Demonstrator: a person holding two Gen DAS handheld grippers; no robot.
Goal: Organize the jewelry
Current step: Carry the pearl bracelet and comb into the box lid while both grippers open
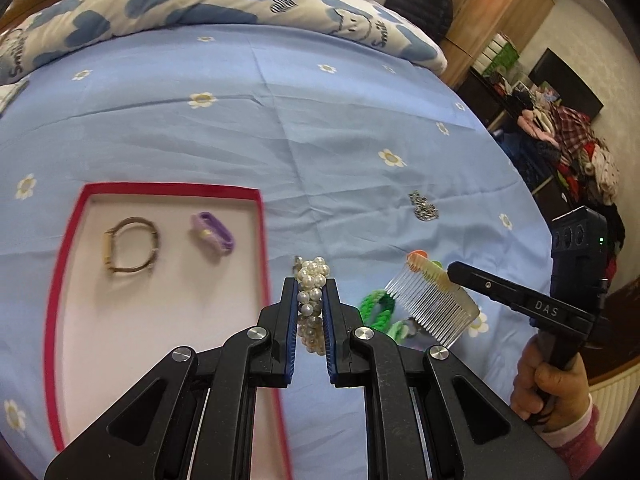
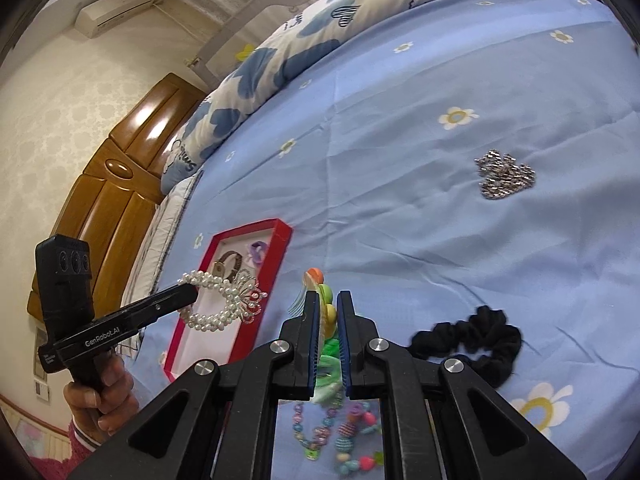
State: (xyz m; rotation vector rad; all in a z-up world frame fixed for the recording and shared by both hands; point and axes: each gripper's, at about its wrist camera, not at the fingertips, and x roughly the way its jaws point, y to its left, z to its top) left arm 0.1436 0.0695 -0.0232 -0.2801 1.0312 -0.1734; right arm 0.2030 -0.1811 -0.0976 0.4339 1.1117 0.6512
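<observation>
My left gripper (image 1: pixel 311 280) is shut on a pearl bracelet (image 1: pixel 311 276) and holds it in the air beside the right edge of the red-rimmed tray (image 1: pixel 160 191); it also shows in the right wrist view (image 2: pixel 224 300). The tray holds a brown band bracelet (image 1: pixel 130 245) and a purple hair tie (image 1: pixel 212 233). My right gripper (image 2: pixel 328 300) is shut on a clear hair comb with coloured decorations (image 1: pixel 430 304), lifted above the blue sheet. A silver chain pile (image 2: pixel 505 179) lies on the sheet.
A black scrunchie (image 2: pixel 476 340) lies right of my right gripper. A colourful bead necklace (image 2: pixel 340 436) and a green hair tie (image 1: pixel 378 310) lie on the bed near me. A folded quilt (image 1: pixel 200 4) lies at the far side of the bed.
</observation>
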